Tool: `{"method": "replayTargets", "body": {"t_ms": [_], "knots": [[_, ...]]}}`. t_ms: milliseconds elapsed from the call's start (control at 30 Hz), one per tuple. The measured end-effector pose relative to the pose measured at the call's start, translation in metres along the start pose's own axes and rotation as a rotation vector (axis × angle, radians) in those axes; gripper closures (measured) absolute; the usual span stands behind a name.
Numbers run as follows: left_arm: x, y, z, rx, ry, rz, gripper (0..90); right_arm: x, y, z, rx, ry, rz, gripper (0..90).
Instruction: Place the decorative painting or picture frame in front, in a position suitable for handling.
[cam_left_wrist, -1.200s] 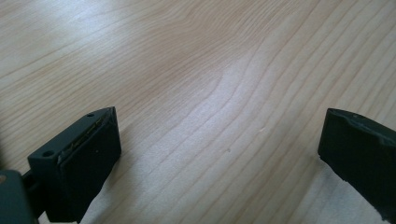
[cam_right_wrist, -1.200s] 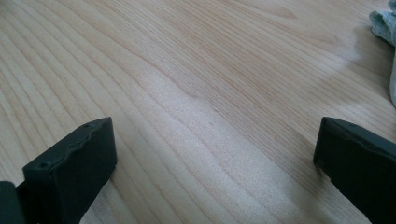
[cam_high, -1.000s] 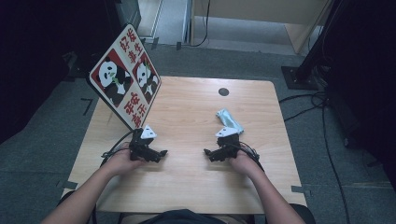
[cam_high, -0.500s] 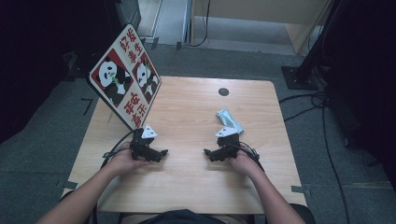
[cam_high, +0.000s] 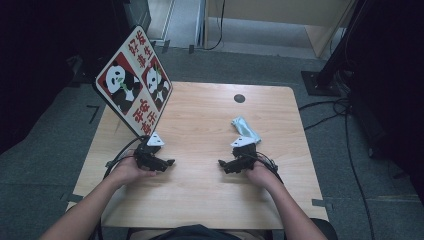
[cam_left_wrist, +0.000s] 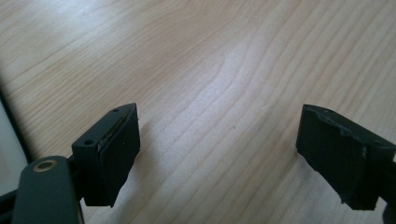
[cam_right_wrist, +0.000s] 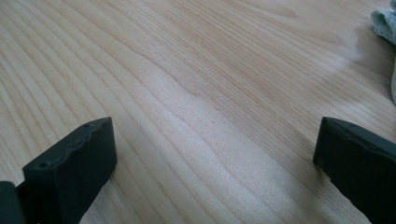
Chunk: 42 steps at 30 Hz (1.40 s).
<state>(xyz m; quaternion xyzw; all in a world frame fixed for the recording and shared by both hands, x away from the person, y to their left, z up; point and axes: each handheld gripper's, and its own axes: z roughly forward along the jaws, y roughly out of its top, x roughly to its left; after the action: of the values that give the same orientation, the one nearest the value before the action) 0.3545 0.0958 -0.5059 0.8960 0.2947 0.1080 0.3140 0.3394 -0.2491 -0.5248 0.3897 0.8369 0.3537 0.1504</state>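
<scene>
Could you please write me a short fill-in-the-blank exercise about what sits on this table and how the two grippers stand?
1. The jaws of the left gripper stand ____, with bare wood between them.
2. The pale crumpled cloth lies nearest the ____ gripper.
3. The tilted board at the table's left edge shows two ____.
4. The small dark round mark lies near the table's ____ edge.

Missing words: open; right; pandas; far

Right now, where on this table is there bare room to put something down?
The widest bare wood lies between the left gripper and right gripper, running up the table toward the black hole. It is tighter by the panda sign at the left edge and the pale pouch beyond the right gripper.
</scene>
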Motion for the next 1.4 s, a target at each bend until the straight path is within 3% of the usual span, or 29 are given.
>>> {"method": "replayTargets", "body": {"t_ms": [133, 167, 267, 500, 700, 1167, 1300, 1400], "knots": [[0.000, 0.002, -0.005, -0.004, -0.048, -0.007, 12.5, 0.000, 0.000, 0.000, 0.000, 0.000, -0.001, 0.0], [0.003, 0.003, -0.009, 0.000, -0.075, -0.030, 12.3, 0.000, 0.000, 0.000, 0.000, 0.000, -0.001, 0.0], [0.006, 0.004, -0.017, -0.014, -0.105, -0.028, 11.7, 0.000, 0.000, 0.000, 0.000, 0.000, -0.001, 0.0], [0.007, 0.003, -0.024, -0.024, -0.101, -0.014, 13.6, 0.000, 0.000, 0.000, -0.001, 0.000, 0.000, 0.0], [0.013, 0.003, -0.032, -0.019, -0.122, -0.073, 15.9, 0.000, 0.000, 0.000, -0.002, 0.000, -0.001, 0.0], [0.023, -0.006, -0.055, -0.019, -0.104, -0.100, 30.8, 0.000, 0.000, 0.000, -0.001, 0.001, -0.002, 0.0], [0.026, -0.006, -0.061, -0.018, -0.120, -0.140, 33.5, 0.000, 0.001, 0.001, -0.001, 0.002, -0.005, 0.0], [0.028, -0.007, -0.067, -0.021, -0.101, -0.124, 35.9, 0.000, 0.001, 0.001, -0.002, 0.004, -0.009, 0.0]]}}
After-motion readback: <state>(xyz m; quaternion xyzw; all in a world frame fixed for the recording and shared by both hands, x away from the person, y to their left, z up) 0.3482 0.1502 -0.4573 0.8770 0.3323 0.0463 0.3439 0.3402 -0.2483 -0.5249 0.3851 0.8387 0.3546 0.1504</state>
